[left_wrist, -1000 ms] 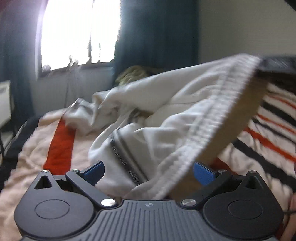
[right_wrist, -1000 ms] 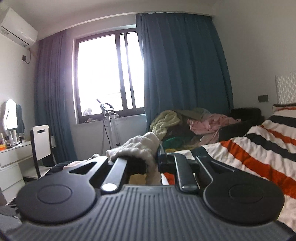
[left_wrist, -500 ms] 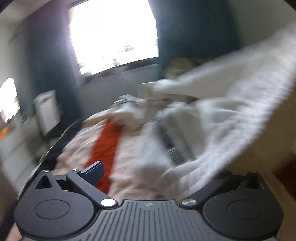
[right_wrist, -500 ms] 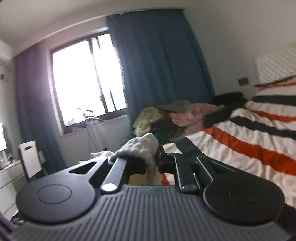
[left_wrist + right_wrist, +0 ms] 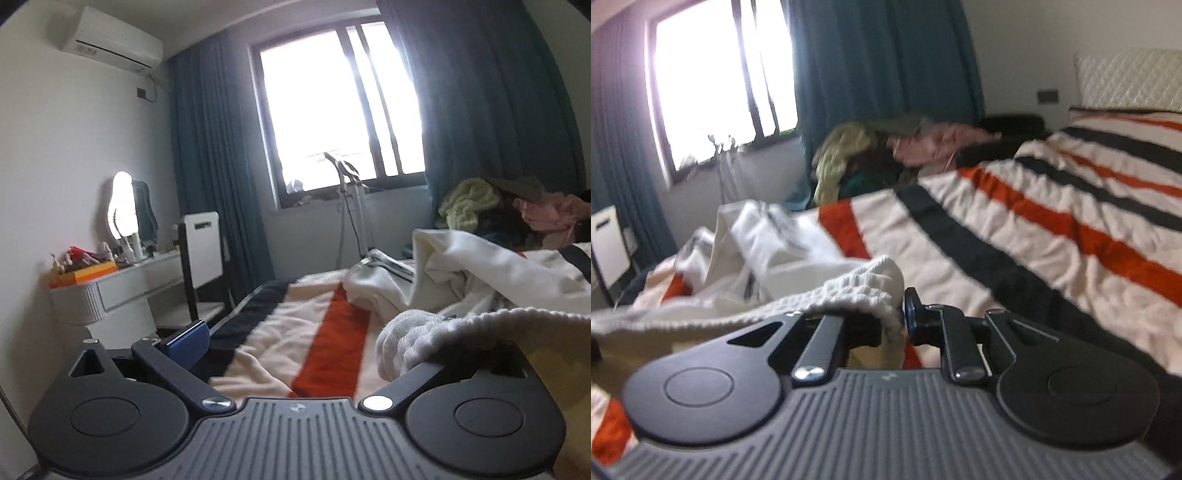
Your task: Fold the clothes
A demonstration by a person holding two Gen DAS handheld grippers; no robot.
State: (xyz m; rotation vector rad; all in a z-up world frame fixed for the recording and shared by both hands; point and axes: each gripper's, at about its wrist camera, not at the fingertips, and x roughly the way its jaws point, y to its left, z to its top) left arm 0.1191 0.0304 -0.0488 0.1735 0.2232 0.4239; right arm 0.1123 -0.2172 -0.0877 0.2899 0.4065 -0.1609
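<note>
A white garment (image 5: 480, 266) lies crumpled on the striped bedspread (image 5: 295, 332). Its ribbed hem (image 5: 461, 325) is draped over the right finger of my left gripper (image 5: 314, 347), which is open with nothing between its pads. In the right wrist view the same garment (image 5: 783, 243) is bunched at the left. My right gripper (image 5: 894, 321) hangs low over the bedspread (image 5: 1034, 229), and its jaws are opening with the ribbed hem (image 5: 864, 284) still pinched between them.
A pile of other clothes (image 5: 498, 206) sits beyond the bed by the blue curtain. A white dresser (image 5: 122, 280) with a mirror and a chair (image 5: 201, 251) stand at the left. A metal stand (image 5: 351, 206) is under the window. The headboard (image 5: 1126, 77) is at far right.
The left gripper has swung left, off the garment and toward the window and dresser; the hem now lies over its right finger. The right gripper has sunk toward the bed, still carrying the hem.
</note>
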